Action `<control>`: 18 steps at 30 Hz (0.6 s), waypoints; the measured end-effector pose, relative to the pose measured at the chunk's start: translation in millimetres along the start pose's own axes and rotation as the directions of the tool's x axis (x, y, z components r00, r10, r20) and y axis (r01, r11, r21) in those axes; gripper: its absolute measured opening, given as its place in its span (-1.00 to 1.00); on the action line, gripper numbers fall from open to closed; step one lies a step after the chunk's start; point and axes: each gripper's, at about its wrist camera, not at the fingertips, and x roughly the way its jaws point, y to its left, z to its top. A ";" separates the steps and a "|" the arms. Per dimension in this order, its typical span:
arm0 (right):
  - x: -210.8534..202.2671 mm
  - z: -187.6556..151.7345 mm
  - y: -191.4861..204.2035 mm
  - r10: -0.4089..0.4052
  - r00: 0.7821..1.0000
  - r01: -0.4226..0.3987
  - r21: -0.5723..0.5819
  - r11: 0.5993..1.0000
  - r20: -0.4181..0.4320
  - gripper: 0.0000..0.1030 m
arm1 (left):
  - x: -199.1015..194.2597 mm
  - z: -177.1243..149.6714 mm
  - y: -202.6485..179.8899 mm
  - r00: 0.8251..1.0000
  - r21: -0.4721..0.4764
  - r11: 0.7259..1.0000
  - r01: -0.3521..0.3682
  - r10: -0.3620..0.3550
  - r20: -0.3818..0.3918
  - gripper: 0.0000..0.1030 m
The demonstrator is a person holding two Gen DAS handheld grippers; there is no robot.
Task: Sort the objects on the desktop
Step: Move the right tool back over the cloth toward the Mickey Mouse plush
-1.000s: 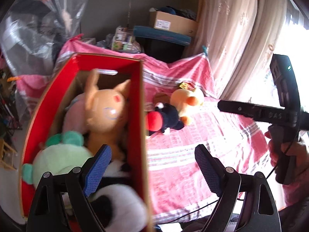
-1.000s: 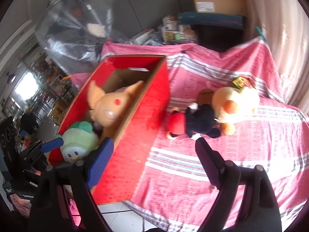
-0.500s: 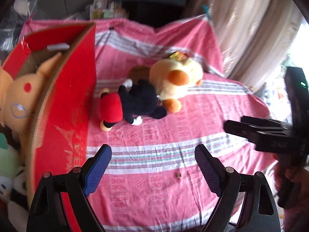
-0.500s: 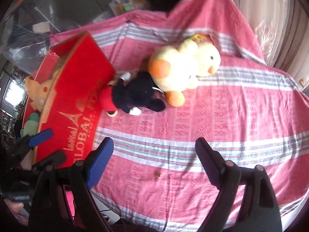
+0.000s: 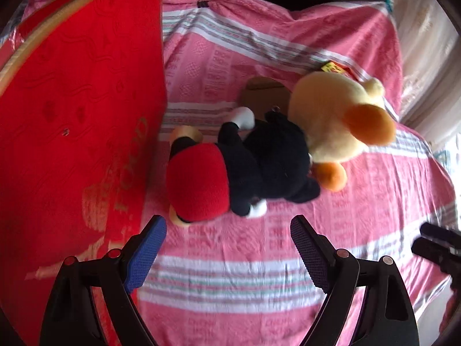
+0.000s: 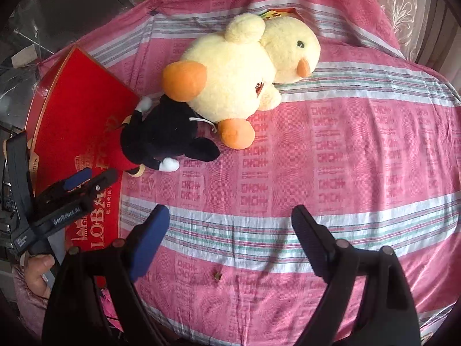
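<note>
A black mouse plush with red shorts (image 5: 239, 170) (image 6: 164, 141) lies on the pink striped cloth (image 5: 245, 274) beside a tall red box (image 5: 72, 129) (image 6: 77, 132). A cream-yellow duck plush with orange feet (image 5: 337, 121) (image 6: 245, 69) leans against it. My left gripper (image 5: 227, 230) hovers open just short of the mouse, nothing between its fingers. My right gripper (image 6: 230, 222) hangs open over bare cloth, well short of both toys. In the right wrist view the left gripper (image 6: 86, 181) shows at the left, near the box wall.
The box's wall stands close on the left of the mouse. A brown cardboard piece (image 5: 265, 92) lies behind the toys. A small crumb (image 6: 216, 274) sits on the cloth. A hand (image 6: 37, 271) holds the left tool. Curtains (image 6: 403, 8) hang at the right.
Both grippers have come down and forward from over the box toward the two plush toys, tilting more steeply at the cloth. The toys look much larger; jaws stayed wide.
</note>
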 end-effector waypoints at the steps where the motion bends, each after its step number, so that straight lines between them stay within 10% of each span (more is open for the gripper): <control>1: 1.5 0.6 -1.7 -0.010 1.000 0.010 0.004 1.000 -0.004 0.69 | 5.8 4.1 1.2 1.000 -0.002 1.000 -0.009 0.009 -0.001 0.71; 10: 11.4 1.6 -14.4 -0.040 0.999 0.041 0.059 0.997 -0.017 0.69 | 43.8 17.9 1.4 0.998 0.047 0.997 -0.054 0.055 -0.011 0.72; 18: 20.0 2.7 -14.8 -0.030 0.999 0.032 0.082 0.996 -0.026 0.69 | 21.8 2.6 -22.9 0.996 0.174 0.984 0.032 -0.046 0.078 0.78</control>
